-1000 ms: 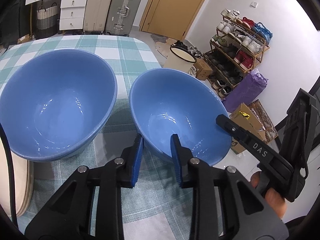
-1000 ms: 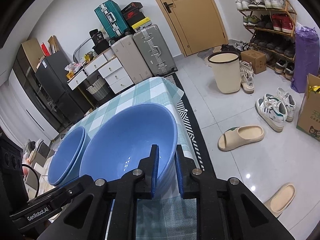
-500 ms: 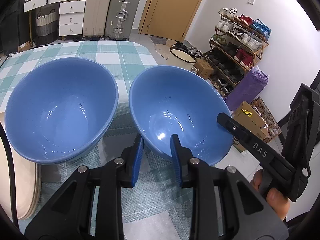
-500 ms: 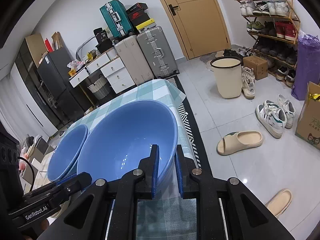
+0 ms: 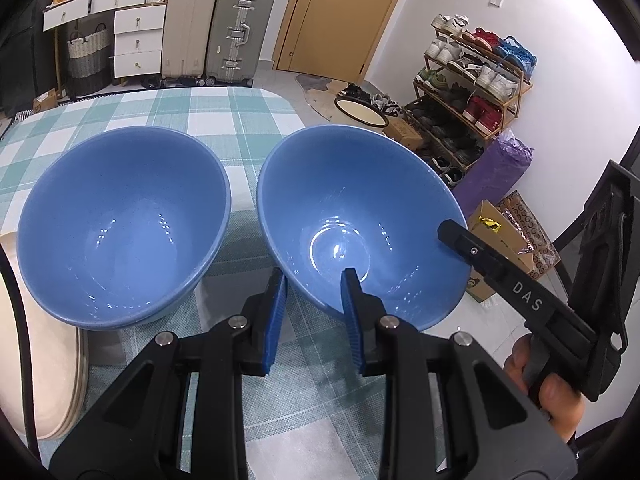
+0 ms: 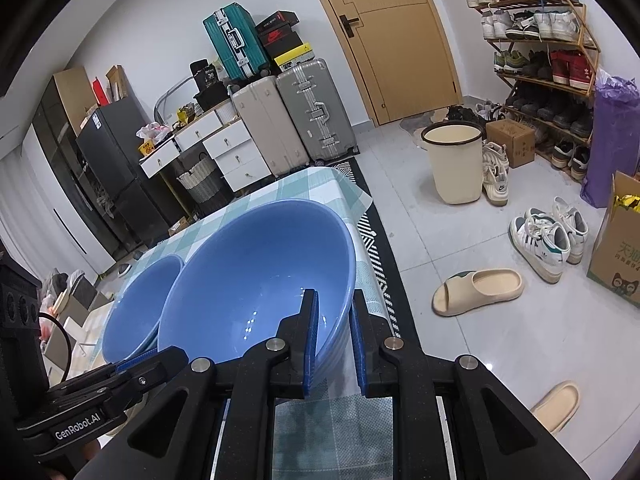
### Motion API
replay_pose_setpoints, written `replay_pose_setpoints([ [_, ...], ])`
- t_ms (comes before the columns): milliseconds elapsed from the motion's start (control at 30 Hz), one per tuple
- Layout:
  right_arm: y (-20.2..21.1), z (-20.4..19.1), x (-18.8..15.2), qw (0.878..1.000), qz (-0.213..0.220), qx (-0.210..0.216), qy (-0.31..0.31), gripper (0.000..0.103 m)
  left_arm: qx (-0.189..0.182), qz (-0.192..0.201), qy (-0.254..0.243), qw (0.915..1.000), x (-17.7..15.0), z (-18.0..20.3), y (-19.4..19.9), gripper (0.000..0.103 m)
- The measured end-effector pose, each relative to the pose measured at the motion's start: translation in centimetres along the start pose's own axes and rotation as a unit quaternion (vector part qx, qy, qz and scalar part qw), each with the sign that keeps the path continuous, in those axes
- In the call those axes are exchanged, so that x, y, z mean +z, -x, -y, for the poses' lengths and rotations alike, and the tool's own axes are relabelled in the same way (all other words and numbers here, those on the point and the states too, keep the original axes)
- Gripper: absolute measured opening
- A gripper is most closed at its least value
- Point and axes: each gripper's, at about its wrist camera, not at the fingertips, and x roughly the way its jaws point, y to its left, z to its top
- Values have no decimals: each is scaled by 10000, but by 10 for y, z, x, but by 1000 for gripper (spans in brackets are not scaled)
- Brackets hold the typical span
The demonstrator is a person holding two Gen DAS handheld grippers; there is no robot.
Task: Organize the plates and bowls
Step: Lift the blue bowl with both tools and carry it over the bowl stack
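Note:
Two blue bowls are over the checked tablecloth. The right bowl is held above the cloth by both grippers. My left gripper is shut on its near rim, one finger inside, one outside. My right gripper is shut on its right rim; that bowl fills the right wrist view. The left bowl sits nested on another blue bowl, next to it; it also shows in the right wrist view. Cream plates are stacked at the left edge.
The table ends just right of the held bowl. Beyond the edge are a striped rug, a cream bin, a shoe rack, boxes, shoes and slippers on the floor. Suitcases and drawers stand behind the table.
The held bowl has risen and both grippers with it; the view over the table is higher. The stacked bowl at the left has not moved.

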Motion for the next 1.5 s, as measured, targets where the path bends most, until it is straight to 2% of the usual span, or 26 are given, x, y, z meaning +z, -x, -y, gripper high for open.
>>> replay_pose_setpoints([
  [700, 28, -9, 9, 9992, 370, 6, 140, 16, -125, 279, -117, 9995, -1, 9, 46, 25],
  [1500, 70, -50, 11, 9960, 768, 165, 426, 18, -204, 665, -168, 9974, -2, -3, 135, 25],
])
